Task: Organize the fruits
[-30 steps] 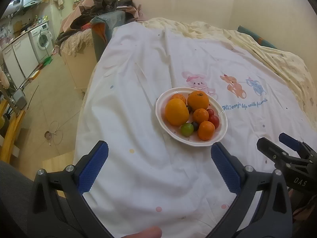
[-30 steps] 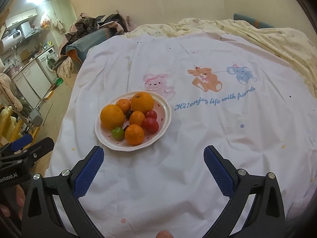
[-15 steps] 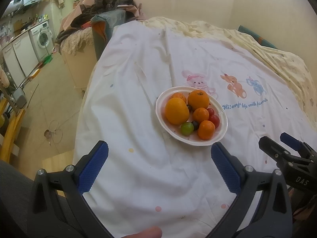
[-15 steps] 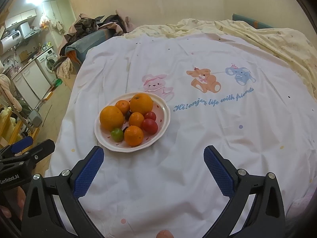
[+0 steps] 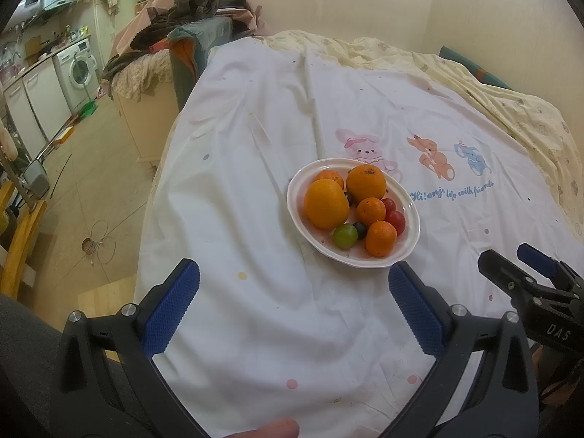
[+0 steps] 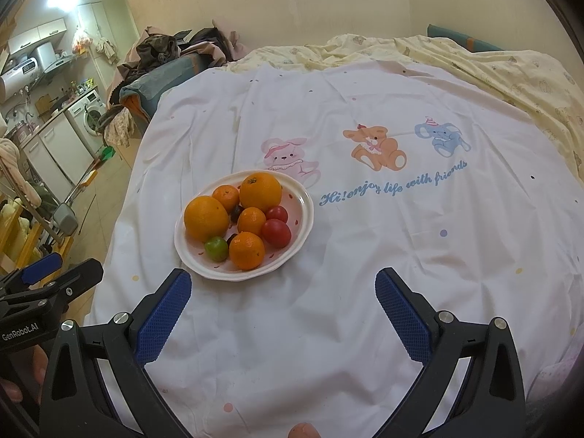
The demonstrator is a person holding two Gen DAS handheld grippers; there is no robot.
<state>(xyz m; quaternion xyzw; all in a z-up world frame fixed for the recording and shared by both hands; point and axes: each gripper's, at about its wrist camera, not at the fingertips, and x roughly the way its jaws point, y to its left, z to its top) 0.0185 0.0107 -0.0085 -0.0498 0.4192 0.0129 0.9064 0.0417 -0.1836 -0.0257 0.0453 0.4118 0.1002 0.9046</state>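
1. Off to the left, a kitchen corner with a washing machine (image 5: pixel 78 73) sits past a heap of clothes (image 5: pixel 189 3) at the head of the bed.
2. The left gripper (image 5: pixel 294 294) hovers over the near edge of the white bed sheet (image 5: pixel 255 138); its blue-padded fingers (image 5: pixel 171 304) are spread wide with nothing between them.
3. A white oval plate (image 6: pixel 304 219) rests on the sheet, just ahead of both grippers and just in front of the printed pink rabbit (image 6: pixel 288 157).
4. On the plate, left to right: a large orange (image 6: pixel 206 218), a small green fruit (image 6: pixel 216 249) in front of it, a second large orange (image 6: pixel 260 190) at the back, three small mandarins, dark grapes tucked between, and two red tomatoes (image 6: pixel 276 232) on the right side.
5. The right gripper (image 6: pixel 283 304) hangs beside the left one, over the same sheet; its fingers (image 6: pixel 403 315) also stand fully apart, holding nothing.
6. Farther right, a printed bear (image 6: pixel 376 144) and blue elephant (image 6: pixel 441 137) lie above the blue lettering, with a yellow blanket (image 6: pixel 511 73) beyond.
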